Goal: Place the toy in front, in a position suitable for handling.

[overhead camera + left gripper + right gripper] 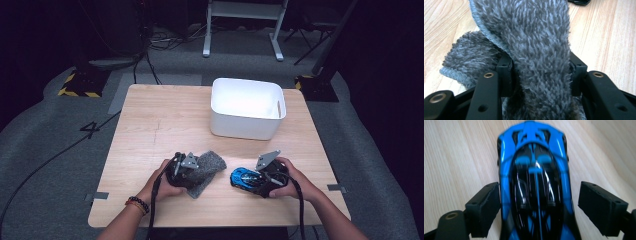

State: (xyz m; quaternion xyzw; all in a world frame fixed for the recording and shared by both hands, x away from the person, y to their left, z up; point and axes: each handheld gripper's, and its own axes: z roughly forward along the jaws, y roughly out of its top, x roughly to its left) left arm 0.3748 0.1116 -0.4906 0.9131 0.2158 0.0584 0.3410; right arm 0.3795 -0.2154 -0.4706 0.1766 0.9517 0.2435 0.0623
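Grey cloth [534,50] is clenched in my left gripper [186,169]; beside it, blue toy car [534,187] sits between my right gripper's [260,179] released jaws.

Left gripper [192,167] fingers clamped, right gripper [260,176] apart (both low)

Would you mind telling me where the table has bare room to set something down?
The table is bare left of the white bin and along its far-left edge. The near middle is crowded: grey cloth, blue toy car, both grippers.
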